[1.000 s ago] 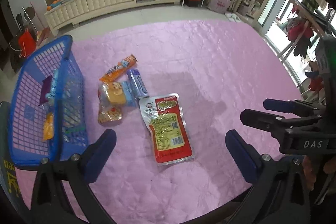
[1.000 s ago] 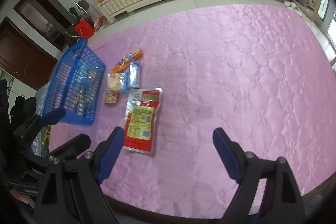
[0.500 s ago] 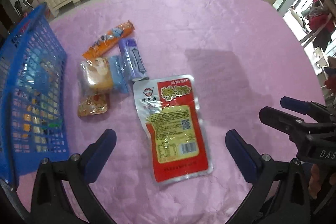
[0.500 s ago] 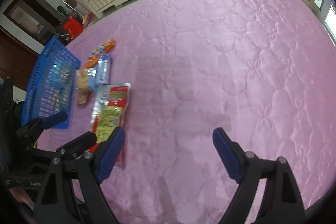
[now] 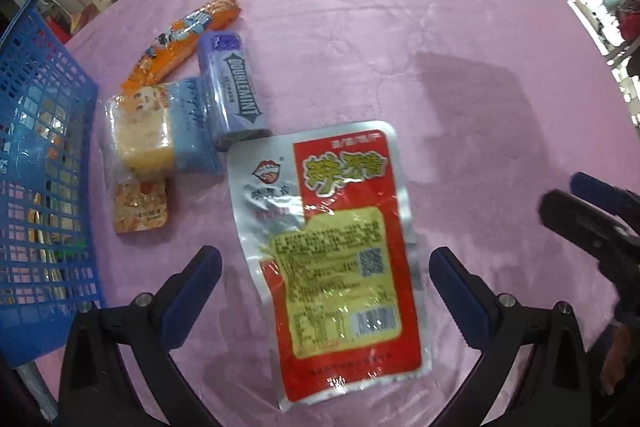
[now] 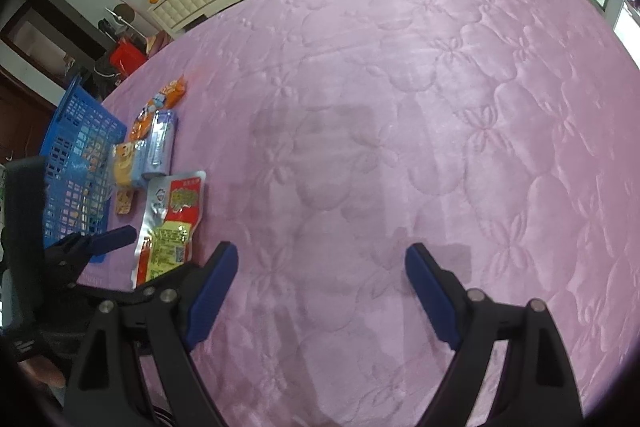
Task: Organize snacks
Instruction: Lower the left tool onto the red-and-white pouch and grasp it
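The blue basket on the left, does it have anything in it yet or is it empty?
Not empty. Through the mesh wall of the blue basket a few packets show, orange and yellowish, but how many cannot be told.

Right gripper [image 6: 320, 267] with 2 fingers spread over bare pink quilt [image 6: 400, 107], red snack pouch [image 6: 172, 223] beyond left fingertip, blue basket [image 6: 76, 163] farther left

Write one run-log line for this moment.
left tongs: open, over red pouch | right tongs: open, empty | blue basket: left of snacks
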`<state>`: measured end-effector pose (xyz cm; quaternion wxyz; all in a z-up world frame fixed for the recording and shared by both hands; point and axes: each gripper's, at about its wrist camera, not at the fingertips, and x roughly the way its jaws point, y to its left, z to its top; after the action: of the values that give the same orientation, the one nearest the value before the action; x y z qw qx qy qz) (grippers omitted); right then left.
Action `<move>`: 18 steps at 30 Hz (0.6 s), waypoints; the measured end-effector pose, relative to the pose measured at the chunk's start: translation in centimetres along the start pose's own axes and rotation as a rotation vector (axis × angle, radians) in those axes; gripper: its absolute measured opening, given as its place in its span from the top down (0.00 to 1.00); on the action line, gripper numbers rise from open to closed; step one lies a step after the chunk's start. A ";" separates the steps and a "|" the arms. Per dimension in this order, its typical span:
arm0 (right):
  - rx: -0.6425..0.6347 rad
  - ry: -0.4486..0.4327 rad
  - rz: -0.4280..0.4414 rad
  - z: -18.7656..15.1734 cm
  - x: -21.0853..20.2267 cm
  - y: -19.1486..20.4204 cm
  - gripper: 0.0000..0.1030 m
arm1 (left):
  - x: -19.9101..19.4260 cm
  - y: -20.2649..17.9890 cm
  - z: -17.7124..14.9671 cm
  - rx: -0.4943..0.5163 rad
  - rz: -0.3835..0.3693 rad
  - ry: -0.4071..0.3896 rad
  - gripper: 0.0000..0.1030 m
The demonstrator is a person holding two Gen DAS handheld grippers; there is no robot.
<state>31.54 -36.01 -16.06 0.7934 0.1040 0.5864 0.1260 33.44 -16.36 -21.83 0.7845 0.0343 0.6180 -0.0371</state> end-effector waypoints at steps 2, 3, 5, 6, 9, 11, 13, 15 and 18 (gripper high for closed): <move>0.009 0.003 0.006 0.0 -0.1 -0.4 0.14 | 0.5 0.0 0.1 -0.007 0.007 0.009 0.00; 0.012 0.002 0.012 0.0 -0.1 -0.3 0.14 | 0.8 0.1 0.1 -0.019 0.001 0.015 0.00; 0.014 0.001 0.017 -0.1 -0.2 -0.5 0.14 | 1.0 0.3 0.1 -0.034 -0.015 0.010 0.00; 0.016 -0.001 0.020 -0.2 -0.3 -0.6 0.14 | 1.1 0.3 0.0 -0.033 -0.014 0.010 0.00; 0.017 0.002 0.021 -0.3 -0.4 -0.9 0.14 | 1.3 0.2 0.0 -0.030 -0.015 0.026 0.00; 0.017 0.004 0.017 -0.4 -0.4 -0.8 0.14 | 1.4 0.2 -0.4 -0.025 -0.016 0.059 0.04; 0.014 0.008 0.013 -0.5 -0.2 -0.7 0.14 | 1.1 0.3 -0.6 -0.024 -0.018 0.049 0.12; 0.005 0.004 0.007 -0.6 -0.2 -0.5 0.14 | 0.1 0.9 -1.0 -0.020 -0.026 0.034 0.33; 0.004 -0.002 0.002 -0.8 -0.2 -0.4 0.14 | -0.3 1.2 -1.5 -0.005 -0.042 0.033 0.48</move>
<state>30.77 -36.40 -16.19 0.7935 0.1061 0.5859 0.1256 32.05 -15.00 -21.87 0.7735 0.0200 0.6314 -0.0513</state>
